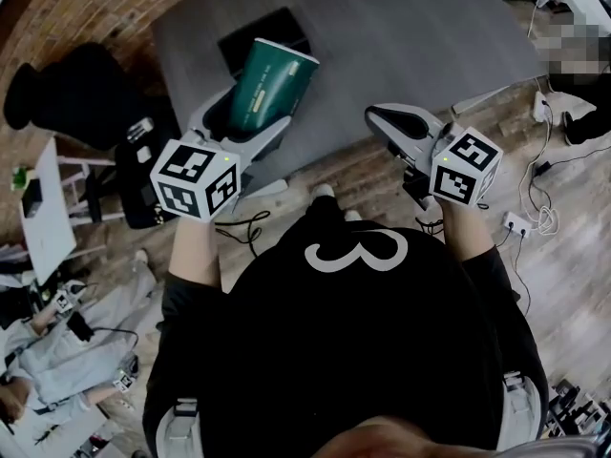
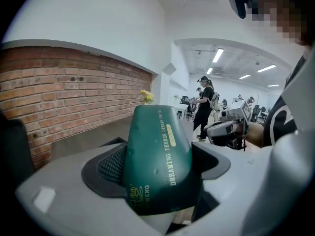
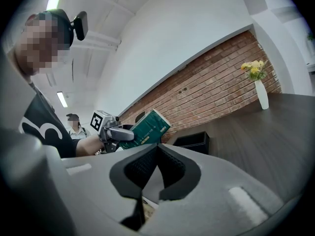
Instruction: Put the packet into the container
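A dark green packet (image 1: 270, 84) with pale lettering sticks up from my left gripper (image 1: 246, 122), which is shut on its lower end. The packet (image 2: 156, 160) fills the middle of the left gripper view, clamped between both jaws. In the right gripper view the same packet (image 3: 148, 128) shows at the left, held aloft. A black open container (image 1: 264, 33) sits on the grey table (image 1: 401, 36), just beyond the packet; its dark side (image 3: 193, 141) shows past my right jaws. My right gripper (image 1: 384, 119) is shut with nothing in it, at the table's near edge.
A brick wall (image 3: 216, 87) runs along the table's far side, with a white vase of yellow flowers (image 3: 261, 90) at its end. A black chair (image 1: 72, 93) stands left of the table. Cables and a power strip (image 1: 523, 222) lie on the wooden floor at right. People stand in the room behind.
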Demonstrator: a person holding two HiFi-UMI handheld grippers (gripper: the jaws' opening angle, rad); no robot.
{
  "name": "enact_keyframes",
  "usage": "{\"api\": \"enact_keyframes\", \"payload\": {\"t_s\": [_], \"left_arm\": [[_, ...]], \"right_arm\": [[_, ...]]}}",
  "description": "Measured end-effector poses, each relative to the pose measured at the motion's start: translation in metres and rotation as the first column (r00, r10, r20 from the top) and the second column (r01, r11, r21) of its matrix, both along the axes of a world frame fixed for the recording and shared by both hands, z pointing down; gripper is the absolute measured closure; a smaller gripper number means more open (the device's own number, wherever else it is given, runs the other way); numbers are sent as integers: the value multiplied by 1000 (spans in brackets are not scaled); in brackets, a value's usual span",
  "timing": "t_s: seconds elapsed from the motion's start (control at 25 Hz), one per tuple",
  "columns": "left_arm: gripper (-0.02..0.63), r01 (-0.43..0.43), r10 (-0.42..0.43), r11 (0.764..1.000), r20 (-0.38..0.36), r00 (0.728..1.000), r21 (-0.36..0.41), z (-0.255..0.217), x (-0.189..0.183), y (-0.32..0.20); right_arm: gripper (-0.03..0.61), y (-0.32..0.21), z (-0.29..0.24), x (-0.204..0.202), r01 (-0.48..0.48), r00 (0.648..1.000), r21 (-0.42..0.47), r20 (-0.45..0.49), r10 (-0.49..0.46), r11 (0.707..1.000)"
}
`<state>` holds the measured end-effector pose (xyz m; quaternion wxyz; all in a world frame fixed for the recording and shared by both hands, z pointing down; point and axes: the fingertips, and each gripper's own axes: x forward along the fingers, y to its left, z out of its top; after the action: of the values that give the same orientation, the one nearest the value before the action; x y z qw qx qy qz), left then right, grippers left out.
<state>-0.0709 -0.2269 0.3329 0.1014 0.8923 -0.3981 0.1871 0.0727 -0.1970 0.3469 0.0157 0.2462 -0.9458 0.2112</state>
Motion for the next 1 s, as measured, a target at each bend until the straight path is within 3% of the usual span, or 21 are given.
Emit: {"api": "enact_keyframes", "payload": {"t_s": [0.32,0.56,0.84,1.0], "left_arm": [[182,-67,61,997,161,985,37,-3,-31,-75],[181,-169,149,985,297,943,43,6,-50,-128],[182,-298,283,954,375,883,-20,46,-56,-171],[181,-365,357,930,371,857,-52,71,-56,-189]], "right_arm": [[577,-43,6,-11,-21,1000,-14,-7,21,1000],[577,-78,14,-21,-54,998,-56,-27,53,997],[577,-98,36,-24,-86,996,-116,-46,82,989],[577,-107,50,-24,-103,994,-149,-61,95,983]]}}
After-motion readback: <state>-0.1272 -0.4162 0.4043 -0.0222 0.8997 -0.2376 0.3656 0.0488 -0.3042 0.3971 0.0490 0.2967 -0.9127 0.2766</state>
